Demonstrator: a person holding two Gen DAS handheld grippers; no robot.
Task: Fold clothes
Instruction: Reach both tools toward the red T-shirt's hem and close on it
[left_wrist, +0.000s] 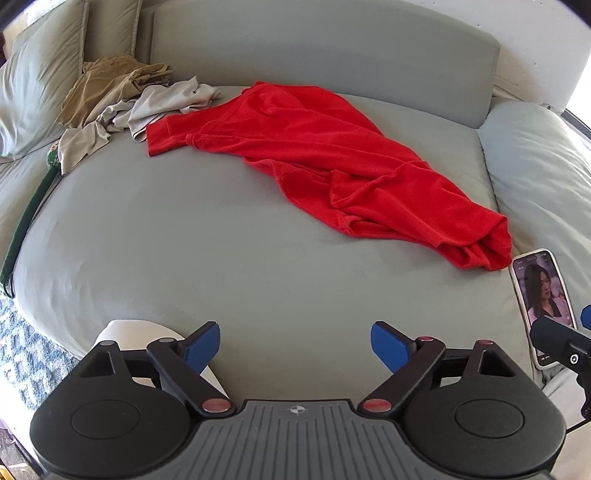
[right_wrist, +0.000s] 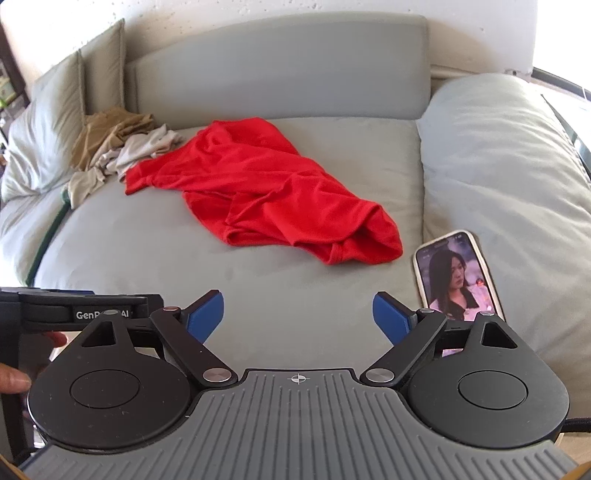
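The red garment (left_wrist: 325, 162) lies crumpled on the grey-green sofa seat (left_wrist: 184, 240), stretched in a diagonal band. One short sleeve end points toward the pile of other clothes at the far left corner of the seat; the bunched opposite end lies near the phone. The fabric is creased and partly folded over itself; no edge is laid out flat.

Landmark: the red garment.

- Beyond its sleeve end, touching it, lies a light grey garment (left_wrist: 162, 101), and behind that a tan garment (left_wrist: 107, 86). Both are unfolded and heaped against a pale pillow (left_wrist: 37, 81).
- Behind the red garment stands the sofa backrest (left_wrist: 325, 44).
- On the side of its bunched end rises a large pale cushion (right_wrist: 509, 162).
- Just beside the bunched end, not touching it, a phone (right_wrist: 458, 273) in a light case lies face up with its screen lit, showing a person.
- A dark green strip (left_wrist: 29, 210) runs along the seat edge on the pile's side, well apart from the red garment.

Left gripper (left_wrist: 295, 347): jaws spread, blue pads (left_wrist: 203, 345) apart, nothing between them. It is over the near part of the seat, apart from the red garment.

Right gripper (right_wrist: 298, 317): jaws spread wide, nothing between the pads. It is over the near seat, apart from the red garment, with the phone close by its right-hand finger.

In the right wrist view, the left gripper's body and part of a hand (right_wrist: 14, 380) show at the left edge.
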